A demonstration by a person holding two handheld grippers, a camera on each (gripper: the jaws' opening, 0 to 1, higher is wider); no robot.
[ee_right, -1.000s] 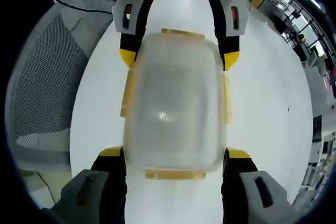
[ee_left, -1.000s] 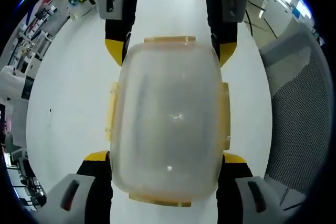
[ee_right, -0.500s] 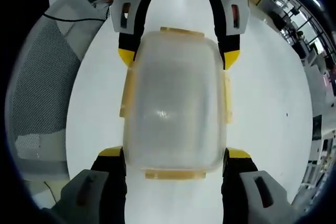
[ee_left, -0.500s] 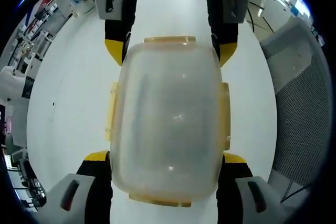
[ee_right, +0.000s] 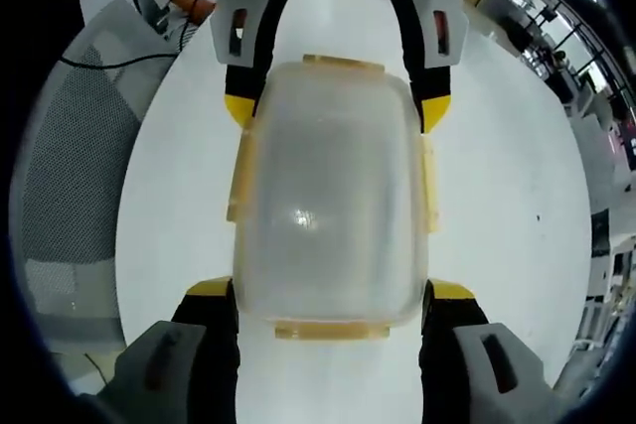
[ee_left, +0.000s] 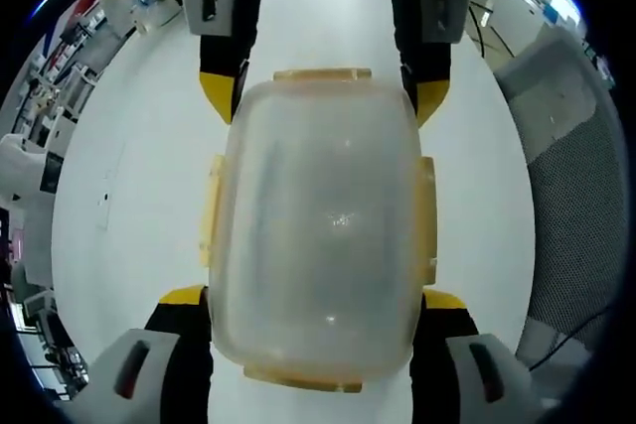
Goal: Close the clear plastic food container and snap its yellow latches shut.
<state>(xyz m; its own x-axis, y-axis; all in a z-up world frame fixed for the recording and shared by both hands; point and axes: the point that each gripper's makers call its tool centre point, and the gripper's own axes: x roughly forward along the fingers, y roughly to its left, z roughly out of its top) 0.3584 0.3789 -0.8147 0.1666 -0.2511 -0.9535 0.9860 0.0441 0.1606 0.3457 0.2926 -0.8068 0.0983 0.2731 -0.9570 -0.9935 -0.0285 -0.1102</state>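
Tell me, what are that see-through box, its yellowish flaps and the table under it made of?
The box looks like frosted, translucent plastic: light passes through it, with soft glints on its surface. The flaps seem a thin amber-yellow plastic, also partly see-through. The table looks smooth, white and matte, perhaps laminate; the pictures leave that open. The left gripper and right gripper flank the box's ends.

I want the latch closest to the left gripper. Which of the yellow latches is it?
The latch on the short end at the bottom of the left gripper view, between that gripper's own jaws. The opposite end latch sits by the right gripper.
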